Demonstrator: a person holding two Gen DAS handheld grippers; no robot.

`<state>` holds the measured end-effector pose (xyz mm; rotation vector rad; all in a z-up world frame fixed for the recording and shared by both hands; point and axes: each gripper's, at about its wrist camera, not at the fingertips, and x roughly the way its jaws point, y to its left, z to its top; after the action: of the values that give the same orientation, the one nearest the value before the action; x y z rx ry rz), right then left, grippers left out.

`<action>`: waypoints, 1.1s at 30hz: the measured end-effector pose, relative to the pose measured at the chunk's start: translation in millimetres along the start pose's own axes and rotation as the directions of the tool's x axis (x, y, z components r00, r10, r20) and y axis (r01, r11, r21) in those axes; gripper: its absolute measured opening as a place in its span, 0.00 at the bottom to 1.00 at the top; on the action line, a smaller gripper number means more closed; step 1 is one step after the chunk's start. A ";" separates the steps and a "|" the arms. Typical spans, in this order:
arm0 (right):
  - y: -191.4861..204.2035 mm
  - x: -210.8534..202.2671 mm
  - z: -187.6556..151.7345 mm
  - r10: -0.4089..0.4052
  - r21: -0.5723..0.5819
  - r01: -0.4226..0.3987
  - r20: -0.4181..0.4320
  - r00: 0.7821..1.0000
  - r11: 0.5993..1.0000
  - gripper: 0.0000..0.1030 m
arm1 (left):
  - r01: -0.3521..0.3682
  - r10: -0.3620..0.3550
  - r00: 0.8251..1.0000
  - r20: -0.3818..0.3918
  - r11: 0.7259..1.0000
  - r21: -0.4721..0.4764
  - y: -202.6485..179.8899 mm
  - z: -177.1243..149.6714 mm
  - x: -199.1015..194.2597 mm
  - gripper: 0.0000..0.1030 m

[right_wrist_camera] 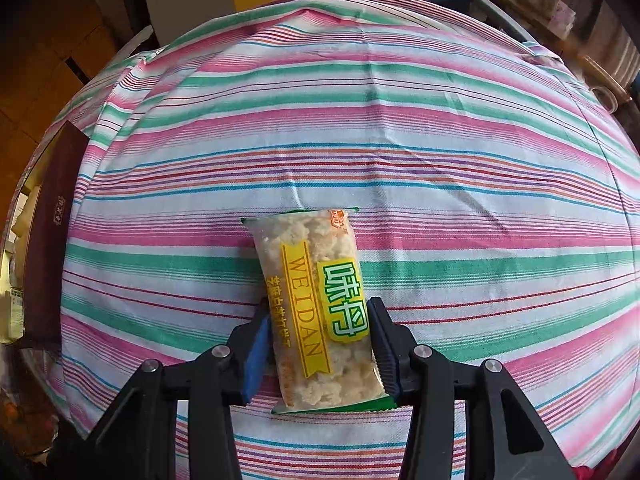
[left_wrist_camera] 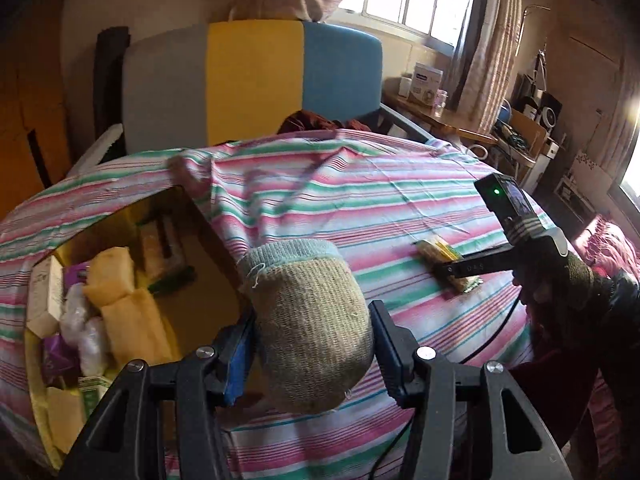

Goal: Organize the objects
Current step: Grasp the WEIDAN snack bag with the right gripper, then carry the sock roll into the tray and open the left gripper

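Observation:
My left gripper is shut on a beige knitted pouch with a pale blue rim, held above the striped cloth beside the open yellow box. My right gripper has its jaws closed against both sides of a clear snack bar packet with yellow and green labels, which lies on the striped cloth. The right gripper and the snack bar also show in the left wrist view, to the right of the pouch.
The yellow box holds several packets, small boxes and wrapped items. Its dark lid edge stands at the left in the right wrist view. A grey, yellow and blue headboard rises behind. A cluttered side table stands at the back right.

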<state>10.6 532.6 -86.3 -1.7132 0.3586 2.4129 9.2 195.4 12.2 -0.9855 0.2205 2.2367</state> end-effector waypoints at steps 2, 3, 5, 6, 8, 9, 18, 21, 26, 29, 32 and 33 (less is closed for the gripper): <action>2.9 1.9 1.3 -0.006 -0.005 0.006 0.002 1.000 1.000 0.47 | -0.029 0.029 0.999 0.015 0.999 -0.020 13.0 -1.2 -8.6 0.52; 3.2 1.8 1.0 -0.008 -0.007 0.008 0.003 1.000 1.000 0.47 | -0.040 0.041 0.999 0.020 0.999 -0.034 19.9 -2.5 -12.6 0.52; 7.6 4.2 1.9 -0.012 -0.010 0.012 0.005 1.000 1.000 0.47 | -0.054 0.055 0.998 0.021 0.996 -0.068 33.9 -6.3 -18.4 0.52; 7.3 3.4 1.0 -0.015 -0.014 0.015 0.006 1.000 1.000 0.47 | -0.053 0.055 0.998 0.017 0.994 -0.093 42.1 -8.8 -21.2 0.52; 8.9 3.1 0.6 -0.019 -0.021 0.019 0.008 1.000 1.000 0.47 | -0.043 0.045 0.999 0.006 0.986 -0.161 62.5 -14.9 -27.3 0.52; 9.5 2.8 0.3 -0.021 -0.026 0.021 0.010 1.000 0.999 0.47 | -0.050 0.052 0.999 0.005 0.980 -0.193 74.1 -18.8 -31.4 0.52; 14.0 3.5 0.0 -0.033 -0.043 0.034 0.016 0.999 0.999 0.47 | -0.039 0.036 0.999 -0.015 0.894 -0.447 152.0 -65.8 -54.6 0.52; 13.8 4.7 -0.1 -0.037 -0.049 0.038 0.017 0.999 0.998 0.47 | -0.037 0.028 0.999 -0.026 0.892 -0.450 151.7 -71.2 -48.0 0.52; 16.3 6.1 -0.3 -0.044 -0.057 0.045 0.019 0.999 0.997 0.47 | -0.081 0.080 0.997 -0.019 0.928 -0.365 136.4 -59.3 -37.9 0.52; 17.0 6.6 -0.7 -0.048 -0.061 0.049 0.020 0.999 0.997 0.47 | -0.094 0.098 0.995 -0.006 0.939 -0.331 132.4 -50.7 -29.3 0.52; 17.9 9.2 -1.3 -0.049 -0.063 0.051 0.021 0.999 0.997 0.47 | -0.103 0.102 0.995 -0.018 0.950 -0.295 128.0 -46.1 -16.5 0.52; 17.9 9.2 -1.3 -0.049 -0.063 0.050 0.020 0.999 0.997 0.47 | -0.106 0.102 0.994 -0.030 0.953 -0.285 126.7 -46.5 -10.2 0.52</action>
<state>3.9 515.1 -93.5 -1.7026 0.2364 2.4280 -39.7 75.5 -27.1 -1.1662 -0.0498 2.4042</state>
